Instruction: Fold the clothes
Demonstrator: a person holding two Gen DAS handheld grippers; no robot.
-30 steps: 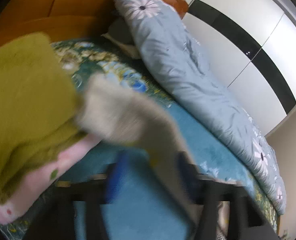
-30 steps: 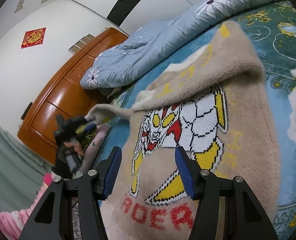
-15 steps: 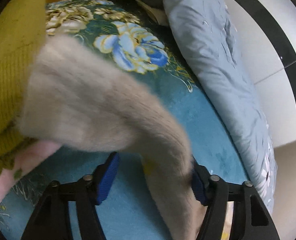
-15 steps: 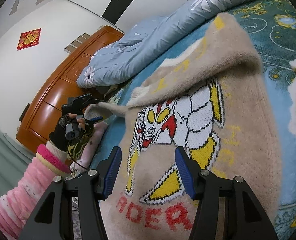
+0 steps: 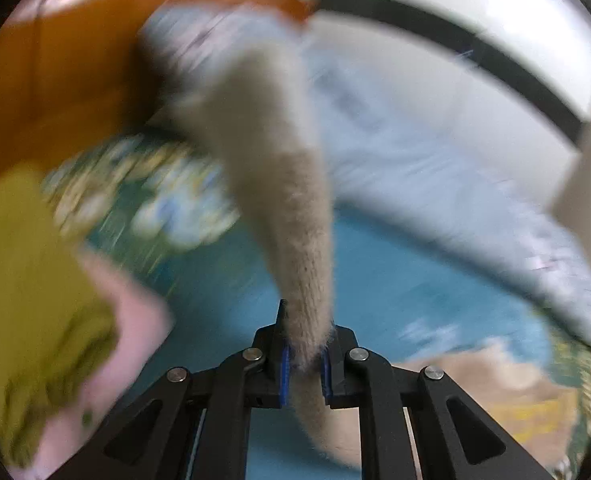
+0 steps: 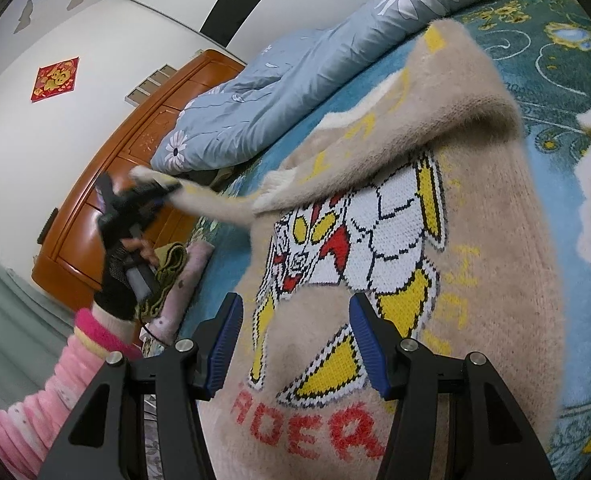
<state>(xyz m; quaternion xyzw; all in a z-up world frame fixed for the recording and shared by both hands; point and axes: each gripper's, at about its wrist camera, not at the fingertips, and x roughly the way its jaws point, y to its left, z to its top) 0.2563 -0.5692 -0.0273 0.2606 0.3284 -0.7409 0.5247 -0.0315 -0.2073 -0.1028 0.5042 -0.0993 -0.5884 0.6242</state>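
**Left fingers clamped on sweater sleeve, right fingers open over sweater body**

The fuzzy beige knitted sweater with a red, white and yellow robot figure (image 6: 395, 248) is lying spread on the teal floral bedspread (image 6: 555, 60), with its upper part folded over across the figure. Its beige sleeve (image 5: 295, 240) is stretching out sideways from the body, lifted off the bed. The left gripper (image 5: 304, 360) is pinching that sleeve between its blue-padded fingers (image 5: 284, 372), closed tight on the cloth; the left view is heavily motion-blurred. In the right view the left gripper (image 6: 143, 200) is sitting in a black-gloved hand (image 6: 119, 280) with a pink sleeve (image 6: 55, 384). The right gripper (image 6: 295, 348) is hovering over the sweater's lower hem, fingers (image 6: 225, 344) apart, nothing between them. Beside the sleeve, a folded olive-green knit garment (image 5: 23, 300) is lying on a pale pink one (image 5: 127, 332). A light blue daisy-print duvet (image 6: 295, 80) is bunched along the far side of the bed, against an orange wooden headboard (image 6: 135, 144).
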